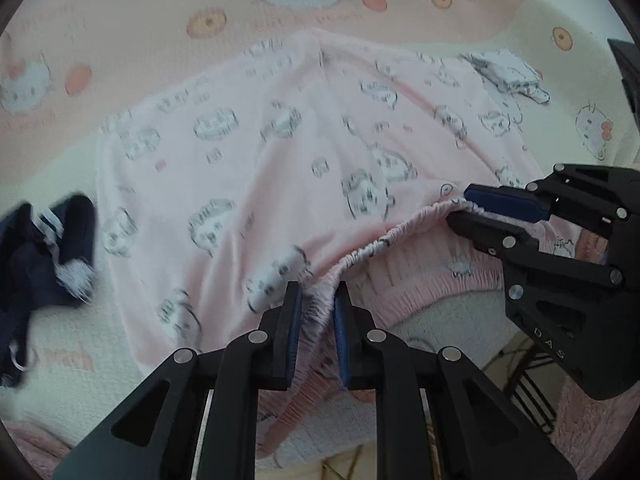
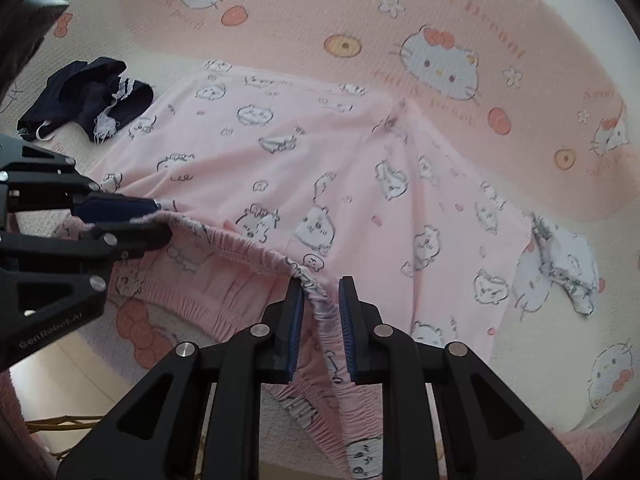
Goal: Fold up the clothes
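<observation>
Both grippers, left and right, grasp the elastic waistband of pink pajama pants on the bedsheet.

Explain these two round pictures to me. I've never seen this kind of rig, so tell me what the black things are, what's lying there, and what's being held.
Each picture comes from a fisheye camera on a handheld two-finger tool, looking along its fingers. One view belongs to the left tool, the other to the right tool; each tool also appears at the side of the other's picture. On a cat-print bedspread lie pink pyjama trousers, a dark navy garment and a small white printed piece. Both tools pinch the trousers' gathered waistband at separate spots.
</observation>
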A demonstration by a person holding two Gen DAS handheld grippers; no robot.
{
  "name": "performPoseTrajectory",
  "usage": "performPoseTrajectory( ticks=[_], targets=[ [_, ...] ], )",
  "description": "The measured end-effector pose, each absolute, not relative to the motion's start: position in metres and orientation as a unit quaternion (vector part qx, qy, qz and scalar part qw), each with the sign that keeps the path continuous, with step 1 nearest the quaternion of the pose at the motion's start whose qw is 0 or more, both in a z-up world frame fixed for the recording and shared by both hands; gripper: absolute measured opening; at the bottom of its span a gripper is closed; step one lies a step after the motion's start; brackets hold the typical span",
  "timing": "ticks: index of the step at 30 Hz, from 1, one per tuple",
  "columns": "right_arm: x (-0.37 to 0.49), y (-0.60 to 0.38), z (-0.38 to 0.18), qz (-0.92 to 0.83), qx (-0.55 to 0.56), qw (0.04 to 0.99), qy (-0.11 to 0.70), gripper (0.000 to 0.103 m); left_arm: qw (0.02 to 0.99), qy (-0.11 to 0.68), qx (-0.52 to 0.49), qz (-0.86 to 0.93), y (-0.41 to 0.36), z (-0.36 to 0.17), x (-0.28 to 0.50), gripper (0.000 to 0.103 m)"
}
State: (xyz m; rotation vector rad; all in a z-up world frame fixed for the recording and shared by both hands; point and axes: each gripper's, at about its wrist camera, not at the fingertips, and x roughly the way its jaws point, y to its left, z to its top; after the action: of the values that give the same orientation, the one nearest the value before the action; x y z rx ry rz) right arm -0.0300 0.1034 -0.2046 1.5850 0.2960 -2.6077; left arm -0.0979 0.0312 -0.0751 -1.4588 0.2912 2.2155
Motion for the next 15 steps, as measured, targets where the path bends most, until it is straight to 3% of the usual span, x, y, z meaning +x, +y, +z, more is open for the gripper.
performPoseTrajectory(
  ticks=[5, 9, 11, 15],
  targets=[
    [-0.022, 0.121, -0.201, -0.841, 0.539, 0.049, 0.016, 0.021, 0.256, -0.005, -0.561, 0.787, 0.003, -0.063, -0.108, 0.020],
    [-0.012, 0.134, -0.182, -0.841, 0.533, 0.080, -0.047, 0.031, 0.296, -0.067, -0.565, 0.767, -0.012, -0.050, -0.107, 0.032],
    [-0.009, 0.133, -0.177, -0.840, 0.532, 0.092, -0.059, 0.032, 0.317, -0.082, -0.566, 0.756, -0.013, -0.046, -0.103, 0.043],
    [-0.008, 0.126, -0.181, -0.837, 0.540, 0.081, -0.041, 0.032, 0.305, -0.066, -0.563, 0.765, -0.009, -0.044, -0.100, 0.043]
  ],
)
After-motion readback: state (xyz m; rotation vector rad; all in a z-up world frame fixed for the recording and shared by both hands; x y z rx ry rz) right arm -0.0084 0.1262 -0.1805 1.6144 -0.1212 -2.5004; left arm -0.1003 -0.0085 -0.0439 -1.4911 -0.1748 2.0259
